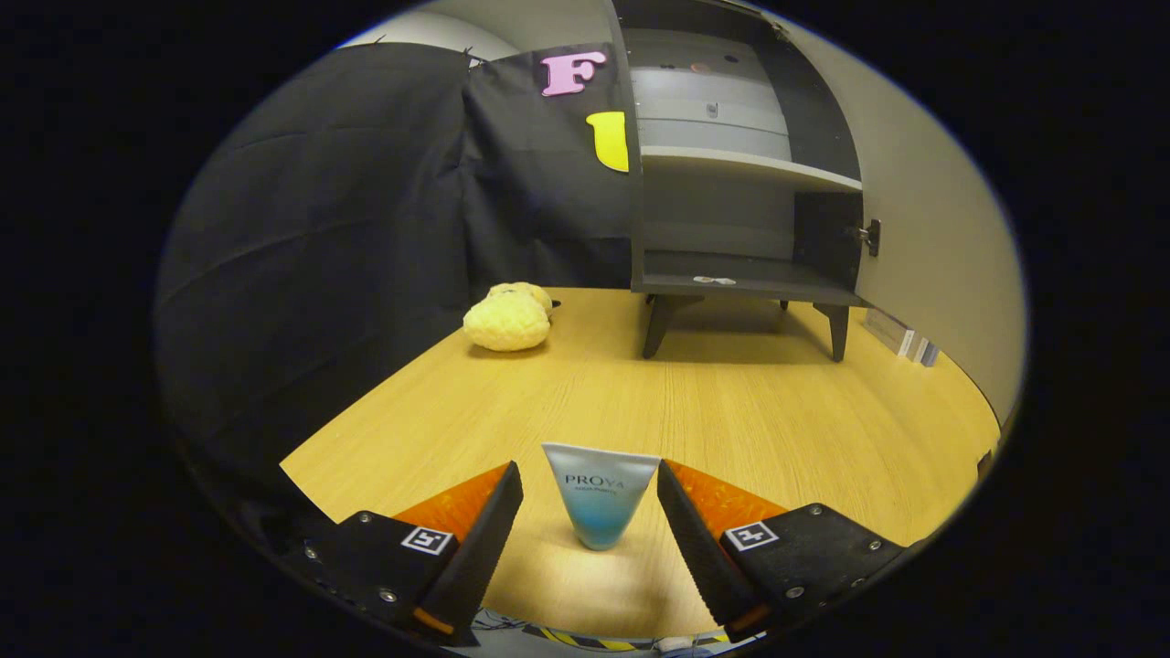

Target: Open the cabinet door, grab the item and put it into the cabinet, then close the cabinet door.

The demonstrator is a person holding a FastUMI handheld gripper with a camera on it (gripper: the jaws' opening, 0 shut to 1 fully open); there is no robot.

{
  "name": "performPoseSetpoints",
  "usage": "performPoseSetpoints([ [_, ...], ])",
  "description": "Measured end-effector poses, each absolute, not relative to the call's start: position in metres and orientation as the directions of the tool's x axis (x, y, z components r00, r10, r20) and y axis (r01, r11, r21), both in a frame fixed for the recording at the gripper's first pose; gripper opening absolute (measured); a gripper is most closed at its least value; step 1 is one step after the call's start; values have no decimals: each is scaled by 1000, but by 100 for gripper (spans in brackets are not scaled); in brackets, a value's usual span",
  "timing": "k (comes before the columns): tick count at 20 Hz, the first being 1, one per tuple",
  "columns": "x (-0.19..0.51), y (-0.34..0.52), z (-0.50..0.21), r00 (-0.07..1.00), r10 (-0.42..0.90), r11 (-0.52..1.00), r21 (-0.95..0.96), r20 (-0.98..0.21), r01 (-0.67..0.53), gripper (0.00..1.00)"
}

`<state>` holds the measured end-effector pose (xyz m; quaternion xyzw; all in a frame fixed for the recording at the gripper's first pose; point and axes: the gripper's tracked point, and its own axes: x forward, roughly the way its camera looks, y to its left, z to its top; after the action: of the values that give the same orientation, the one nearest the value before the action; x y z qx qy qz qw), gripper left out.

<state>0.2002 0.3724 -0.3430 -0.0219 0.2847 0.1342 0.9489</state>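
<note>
Wooden tabletop (731,402) is stretching from the gripper (590,489) to the far grey cabinet (745,183), whose door (923,247) is standing open on the right. Gripper fingers are spreading wide, flanking a blue-white tube (599,493) standing cap-down between them, seemingly untouched. Far left, a yellow knitted lump (508,320) is sitting near the cabinet's legs, off the straight path.

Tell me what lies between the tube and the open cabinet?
In the gripper view, only bare wooden table lies between the tube, standing between the open gripper jaws, and the cabinet.
</note>
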Motion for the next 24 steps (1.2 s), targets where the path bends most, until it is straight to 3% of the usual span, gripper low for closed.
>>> performPoseSetpoints([
  [2, 198, 368, -358, 785, 223, 967, 30, -578, -253, 89],
  [13, 197, 370, -378, 734, 243, 961, 55, -634, -271, 48],
  [24, 236, 350, -317, 746, 294, 945, 67, -597, -319, 48],
])
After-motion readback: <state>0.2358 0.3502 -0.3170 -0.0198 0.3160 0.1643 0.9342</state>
